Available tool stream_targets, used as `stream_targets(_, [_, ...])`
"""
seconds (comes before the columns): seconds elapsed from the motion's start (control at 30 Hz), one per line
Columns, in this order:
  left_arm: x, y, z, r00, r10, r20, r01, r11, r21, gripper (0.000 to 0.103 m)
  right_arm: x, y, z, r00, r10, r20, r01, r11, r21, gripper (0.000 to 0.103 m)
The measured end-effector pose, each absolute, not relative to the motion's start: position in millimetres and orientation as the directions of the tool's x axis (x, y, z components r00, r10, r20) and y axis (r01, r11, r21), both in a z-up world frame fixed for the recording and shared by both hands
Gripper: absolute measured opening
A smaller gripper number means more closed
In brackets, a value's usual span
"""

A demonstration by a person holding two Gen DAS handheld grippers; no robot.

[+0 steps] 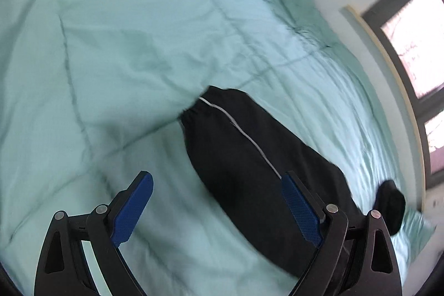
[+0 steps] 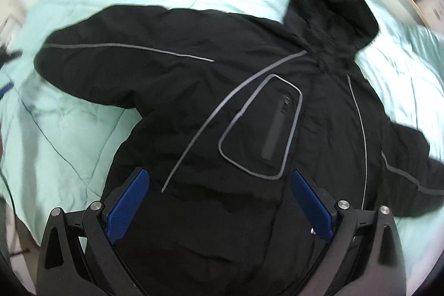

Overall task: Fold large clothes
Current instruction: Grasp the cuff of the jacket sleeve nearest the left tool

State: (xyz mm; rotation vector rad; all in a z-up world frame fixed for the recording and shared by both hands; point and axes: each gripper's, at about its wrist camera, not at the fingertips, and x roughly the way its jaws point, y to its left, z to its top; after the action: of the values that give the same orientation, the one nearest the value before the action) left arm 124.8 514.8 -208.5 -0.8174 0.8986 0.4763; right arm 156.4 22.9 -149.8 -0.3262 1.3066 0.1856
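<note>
A large black hooded jacket (image 2: 222,113) with grey piping lies spread flat on a mint-green quilt (image 2: 69,107), both sleeves out to the sides and the hood (image 2: 333,4) pointing away. My right gripper (image 2: 219,182) is open and empty, hovering over the jacket's lower front. In the left wrist view one black sleeve (image 1: 249,157) with a white stripe runs across the quilt (image 1: 111,46), its elastic cuff (image 1: 194,110) at the far end. My left gripper (image 1: 216,185) is open and empty above the sleeve, its right finger over the fabric.
The quilt covers a bed; a raised fold of it (image 1: 138,90) lies against the sleeve cuff. A window (image 1: 410,40) and wooden bed edge (image 1: 388,74) run along the right side. A white wall and shelf sit beyond the bed's far end.
</note>
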Motion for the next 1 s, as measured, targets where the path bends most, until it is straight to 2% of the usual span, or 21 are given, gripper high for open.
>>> stream_targets(0.17, [160,540,-256,0.513,0.001,-0.858,-0.691,0.594,-0.412,0.083,176,28,-169,0.225,-0.098,-0.969,-0.33,0.929,-0.17,0.102])
stream_targets(0.27, [174,541,-266,0.511,0.007,-0.859,-0.685,0.608,-0.402,0.07,188,25,-178,0.197,-0.112,-0.974,-0.319,0.932,-0.171,0.102])
stream_targets(0.3, [176,541,-265,0.515,0.013,-0.857,-0.677,0.619,-0.398,0.051,191,24,-180,0.194,-0.113,-0.974,-0.316,0.933,-0.171,0.102])
stream_targets(0.33, [179,540,-264,0.523,0.008,-0.853,-0.665,0.629,-0.402,0.039,194,23,-181,0.193,-0.113,-0.975,-0.313,0.934,-0.171,0.102])
stream_targets(0.37, [181,536,-260,0.518,0.032,-0.855,-0.664,0.646,-0.378,0.036,195,23,-181,0.193,-0.113,-0.975,-0.311,0.935,-0.17,0.102])
stream_targets(0.4, [182,532,-253,0.53,0.05,-0.847,-0.649,0.666,-0.367,0.022,196,23,-182,0.194,-0.113,-0.974,-0.31,0.935,-0.17,0.102])
stream_targets(0.43, [181,527,-247,0.539,0.052,-0.841,-0.636,0.68,-0.366,0.018,197,23,-181,0.196,-0.112,-0.974,-0.31,0.935,-0.17,0.102])
stream_targets(0.53, [182,509,-221,0.574,0.078,-0.815,-0.594,0.725,-0.35,0.015,196,22,-179,0.206,-0.105,-0.973,-0.31,0.936,-0.167,0.102])
stream_targets(0.7, [187,454,-166,0.655,0.024,-0.755,-0.451,0.815,-0.365,0.014,189,15,-170,0.22,-0.083,-0.972,-0.299,0.943,-0.148,0.102])
stream_targets(0.8, [194,406,-140,0.686,-0.046,-0.726,-0.337,0.865,-0.372,0.014,182,7,-158,0.246,-0.071,-0.967,-0.284,0.948,-0.141,0.102])
stream_targets(1.0, [218,269,-106,0.69,-0.293,-0.662,-0.021,0.906,-0.424,0.014,171,-30,-137,0.297,-0.067,-0.953,-0.205,0.97,-0.132,0.102])
